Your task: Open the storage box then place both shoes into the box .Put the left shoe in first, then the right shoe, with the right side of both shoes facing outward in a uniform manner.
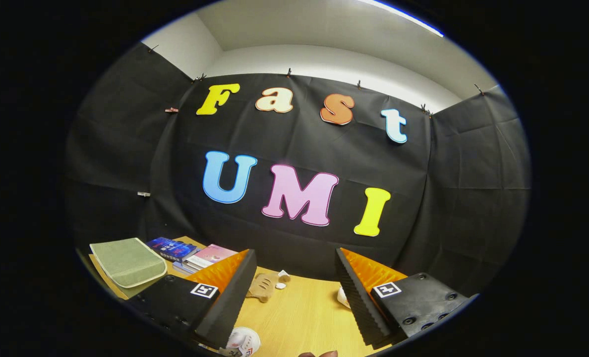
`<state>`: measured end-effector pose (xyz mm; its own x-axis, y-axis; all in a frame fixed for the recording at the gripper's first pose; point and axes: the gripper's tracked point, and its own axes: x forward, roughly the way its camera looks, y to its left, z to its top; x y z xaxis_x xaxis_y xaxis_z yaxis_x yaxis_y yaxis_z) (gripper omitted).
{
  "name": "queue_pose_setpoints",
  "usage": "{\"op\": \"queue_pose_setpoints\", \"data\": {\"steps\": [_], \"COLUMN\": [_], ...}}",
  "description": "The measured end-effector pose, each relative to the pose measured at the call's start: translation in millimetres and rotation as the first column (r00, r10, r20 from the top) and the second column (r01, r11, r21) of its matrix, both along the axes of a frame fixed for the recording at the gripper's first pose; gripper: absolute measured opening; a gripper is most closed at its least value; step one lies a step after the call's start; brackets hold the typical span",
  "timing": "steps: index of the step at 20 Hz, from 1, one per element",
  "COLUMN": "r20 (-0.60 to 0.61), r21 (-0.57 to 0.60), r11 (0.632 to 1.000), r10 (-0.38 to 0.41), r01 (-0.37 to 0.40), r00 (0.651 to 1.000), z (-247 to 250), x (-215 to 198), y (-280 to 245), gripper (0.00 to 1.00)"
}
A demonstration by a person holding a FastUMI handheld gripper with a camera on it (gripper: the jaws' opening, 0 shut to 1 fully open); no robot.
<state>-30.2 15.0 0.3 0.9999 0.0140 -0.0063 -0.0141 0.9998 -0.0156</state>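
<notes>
The wooden table (294,317) runs out ahead of the gripper (294,292), whose two fingers stand wide apart with only bare tabletop between them, holding nothing. The gripper is held low and tilted up, looking more at the booth's far wall than down at the table.

Beyond the left finger, toward the far left of the table, a green quilted mat (126,263) lies flat, with a stack of books (185,253) just beyond it. No storage box can be made out from here.

Just ahead of the fingers, nearer the left one, lies a tan shoe-like thing (265,286) with small white bits beside it; I cannot tell which shoe it is or how it faces. Beneath the left fingertip a white shoe with red marking (242,342) peeks out, and a white sliver (343,297) shows against the inner face of the right finger.

Shoes like these should be light, soft in the upper and stiffer at the sole, not fragile; pinching the heel collar or side wall would likely hold best.

A fingertip (319,354) shows at the near edge, between the fingers.
</notes>
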Motion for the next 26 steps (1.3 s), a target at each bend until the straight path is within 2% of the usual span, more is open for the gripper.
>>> {"op": "queue_pose_setpoints", "data": {"steps": [9, 11, 13, 14, 15, 16, 18, 20, 22, 23, 24, 26], "r20": [-0.001, 0.004, 0.024, 0.025, 0.017, 0.011, 0.000, 0.008, 0.023, 0.022, 0.007, -0.014], "r21": [-0.007, -0.015, -0.004, 0.015, 0.044, 0.083, 0.231, 0.437, 0.603, 0.671, 0.733, 0.828], "r11": [1.000, 0.999, 0.988, 0.963, 0.925, 0.887, 0.804, 0.661, 0.527, 0.462, 0.404, 0.309], "r10": [0.005, 0.029, 0.151, 0.268, 0.377, 0.455, 0.563, 0.675, 0.739, 0.770, 0.800, 0.845], "r01": [-0.005, -0.029, -0.151, -0.268, -0.377, -0.454, -0.548, -0.609, -0.599, -0.580, -0.547, -0.468], "r00": [1.000, 1.000, 0.988, 0.963, 0.926, 0.891, 0.826, 0.738, 0.673, 0.638, 0.600, 0.534], "z": [-1.6, 4.7, 21.5, 27.5, 29.0, 29.0, 26.0, 17.9, 11.8, 4.4, -7.9, -31.7], "x": [-3.6, -3.7, -5.9, -8.8, -17.1, -25.7, -29.0, -38.2, -37.7, -35.6, -35.6, -35.1], "y": [10.2, 22.1, 55.2, 82.3, 110.3, 137.9, 176.2, 216.3, 248.7, 263.5, 279.0, 305.3], "gripper": [0.97, 0.97, 0.97, 0.97, 0.97, 0.98, 0.97, 0.97, 1.00, 0.98, 0.98, 0.98]}}
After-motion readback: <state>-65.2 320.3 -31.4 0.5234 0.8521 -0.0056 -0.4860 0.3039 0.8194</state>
